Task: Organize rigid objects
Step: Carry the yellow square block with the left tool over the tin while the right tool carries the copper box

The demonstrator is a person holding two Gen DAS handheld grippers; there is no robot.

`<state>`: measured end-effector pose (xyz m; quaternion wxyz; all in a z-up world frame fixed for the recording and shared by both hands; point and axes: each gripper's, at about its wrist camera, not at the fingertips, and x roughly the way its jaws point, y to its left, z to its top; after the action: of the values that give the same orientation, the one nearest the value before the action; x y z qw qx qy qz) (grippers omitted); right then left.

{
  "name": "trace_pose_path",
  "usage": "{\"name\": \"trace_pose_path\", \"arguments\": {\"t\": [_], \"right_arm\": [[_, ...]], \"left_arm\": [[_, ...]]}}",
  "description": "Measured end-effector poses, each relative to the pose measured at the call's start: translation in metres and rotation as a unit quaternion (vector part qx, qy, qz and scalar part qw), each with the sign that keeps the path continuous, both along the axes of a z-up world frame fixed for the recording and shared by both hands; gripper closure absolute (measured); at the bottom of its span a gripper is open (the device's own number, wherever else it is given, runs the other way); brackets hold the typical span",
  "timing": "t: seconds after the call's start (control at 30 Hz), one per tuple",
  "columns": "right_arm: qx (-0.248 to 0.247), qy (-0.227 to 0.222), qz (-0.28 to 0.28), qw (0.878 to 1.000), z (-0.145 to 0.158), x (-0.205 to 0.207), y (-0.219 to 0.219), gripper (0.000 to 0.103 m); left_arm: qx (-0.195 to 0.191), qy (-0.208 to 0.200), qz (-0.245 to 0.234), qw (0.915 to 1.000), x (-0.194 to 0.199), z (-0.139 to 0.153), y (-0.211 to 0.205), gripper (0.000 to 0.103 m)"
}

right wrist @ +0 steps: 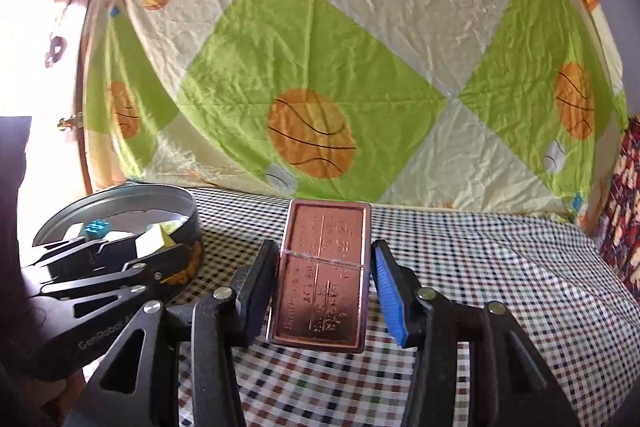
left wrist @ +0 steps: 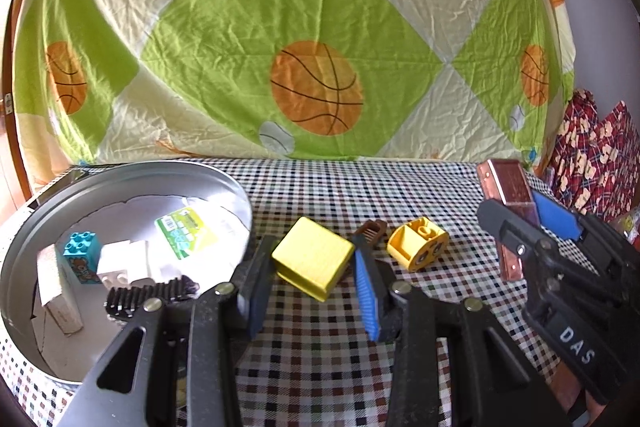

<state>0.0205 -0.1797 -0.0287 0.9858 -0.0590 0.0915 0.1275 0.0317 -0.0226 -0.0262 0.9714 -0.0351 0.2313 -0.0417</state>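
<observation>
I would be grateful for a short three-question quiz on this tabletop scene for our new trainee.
1. True or false: the left gripper holds a yellow block.
2. What does the right gripper hold? A) blue brick B) copper-coloured tin C) black comb
3. Name the container on the left that already has a blue brick in it.

Key
1. True: the block sits between the pads.
2. B, the copper-coloured tin.
3. The round metal tin.

Your round tin (left wrist: 224,183) sits left on the surface (left wrist: 320,347); right of it a block (left wrist: 312,259), then a comb (left wrist: 370,233), then a hollow brick (left wrist: 416,243).
</observation>
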Motion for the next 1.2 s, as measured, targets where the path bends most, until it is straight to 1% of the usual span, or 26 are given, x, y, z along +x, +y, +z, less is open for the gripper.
{"name": "trace_pose_path", "arguments": {"t": [0.3, 0.67, 0.97, 1.2], "right_arm": [[0.006, 0.001, 0.024, 1.000, -0.001, 0.000, 0.008, 0.053], [-0.003, -0.009, 0.042, 0.999, 0.000, -0.004, 0.018, 0.053], [-0.016, -0.014, 0.054, 0.998, -0.001, -0.008, 0.028, 0.053], [-0.022, -0.014, 0.065, 0.998, -0.001, -0.011, 0.037, 0.053]], "left_arm": [[0.011, -0.019, 0.023, 0.9995, -0.010, 0.003, 0.008, 0.066], [0.007, -0.029, 0.052, 0.9982, -0.017, 0.006, 0.022, 0.066], [0.000, -0.031, 0.065, 0.9974, -0.024, 0.009, 0.035, 0.066], [0.005, -0.041, 0.072, 0.9965, -0.031, 0.011, 0.042, 0.066]]}}
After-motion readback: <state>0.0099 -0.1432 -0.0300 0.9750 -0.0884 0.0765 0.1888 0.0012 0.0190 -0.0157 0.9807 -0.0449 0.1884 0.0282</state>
